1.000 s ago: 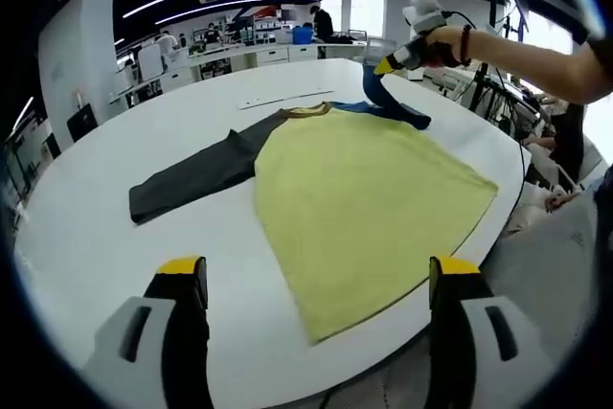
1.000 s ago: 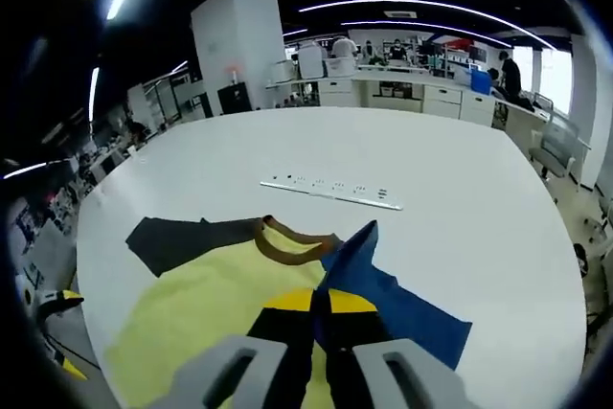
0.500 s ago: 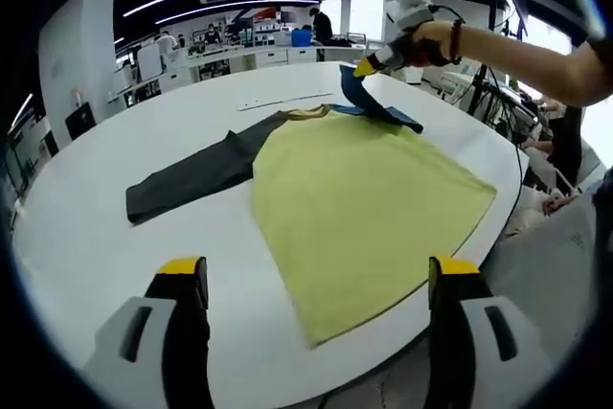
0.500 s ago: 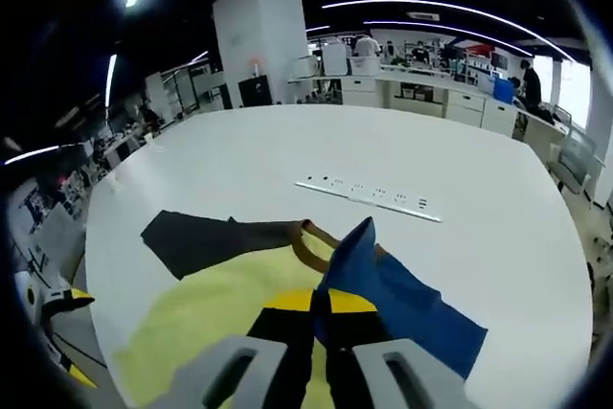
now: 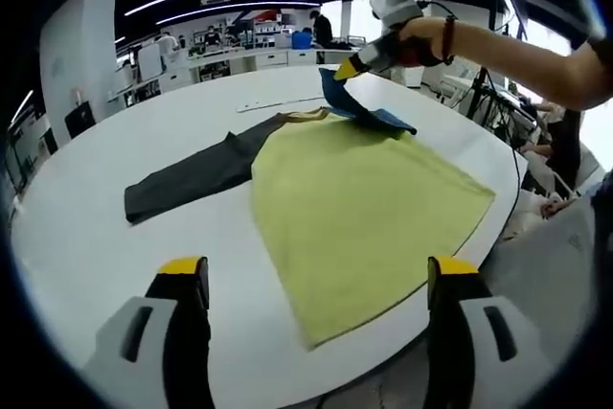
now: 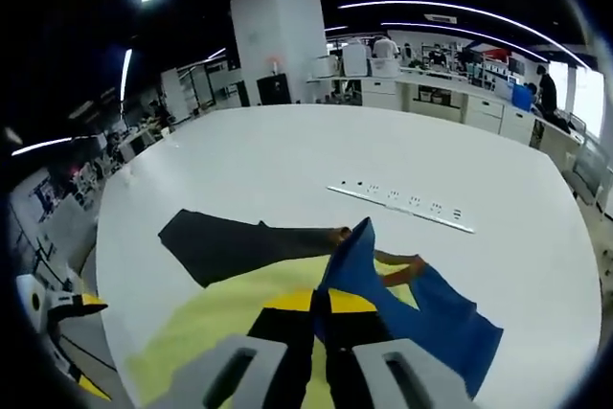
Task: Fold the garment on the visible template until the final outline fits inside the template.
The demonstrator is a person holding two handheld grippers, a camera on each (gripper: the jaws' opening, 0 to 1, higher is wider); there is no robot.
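The right gripper [image 6: 319,318] pinched the blue sleeve [image 6: 421,318] above the desk [image 6: 287,160]; the left gripper [image 5: 316,280] hung open.

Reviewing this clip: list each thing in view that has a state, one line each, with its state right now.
Shirt body: yellow, spread flat on the table, hem at the near edge.
Blue sleeve: lifted at its end, pinched by the right gripper.
Dark sleeve: stretched out flat, unfolded.
Right gripper: shut on the blue sleeve, raised over the collar.
Left gripper: open, holding nothing, above the table edge.
Table: white, garment lying on it.
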